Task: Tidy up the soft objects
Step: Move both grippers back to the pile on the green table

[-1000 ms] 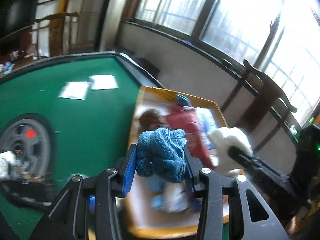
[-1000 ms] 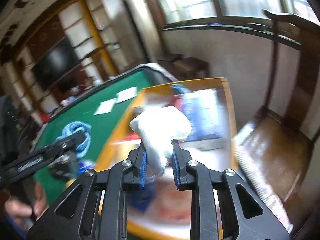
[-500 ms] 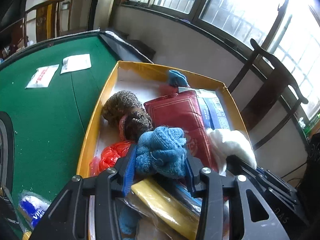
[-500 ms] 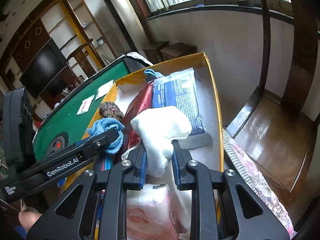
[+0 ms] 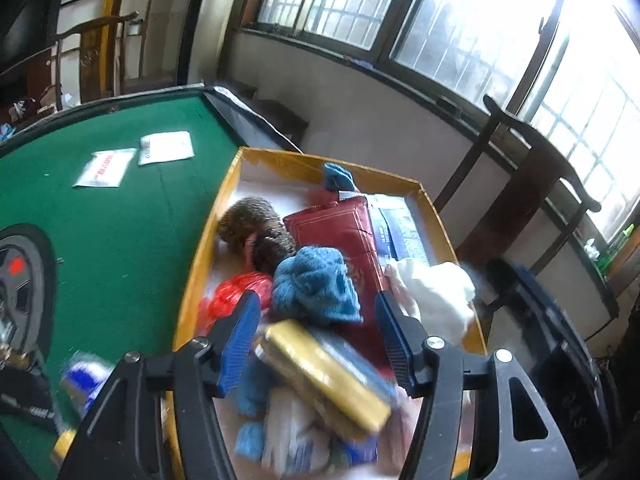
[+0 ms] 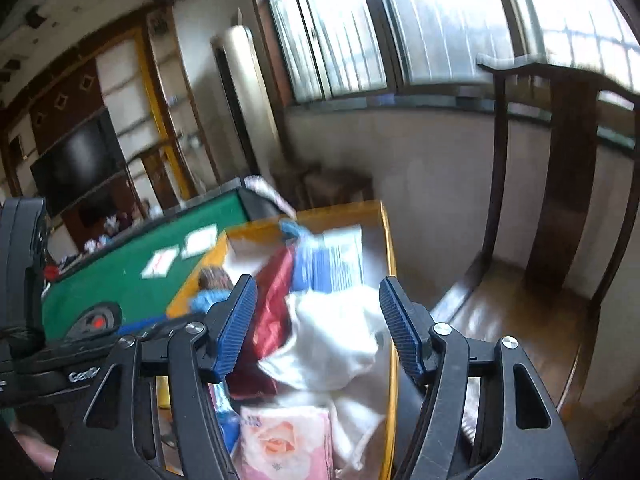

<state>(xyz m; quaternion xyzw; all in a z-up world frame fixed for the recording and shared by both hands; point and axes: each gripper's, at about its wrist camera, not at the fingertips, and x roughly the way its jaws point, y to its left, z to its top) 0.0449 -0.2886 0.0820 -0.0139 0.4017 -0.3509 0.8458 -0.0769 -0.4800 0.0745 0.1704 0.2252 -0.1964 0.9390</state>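
Over the yellow box (image 5: 192,276) on the green bench (image 5: 120,216), the left tool (image 5: 316,336) is opening, its pads clear of the blue knit cloth (image 5: 316,288), which lies in the box on the red packet (image 5: 344,224). The right tool (image 6: 316,324) is opening too, its pads off the white cloth (image 6: 336,332) at the box's right wall.

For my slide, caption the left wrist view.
Left gripper jaws opening, releasing a blue knit cloth into the yellow box of soft items.
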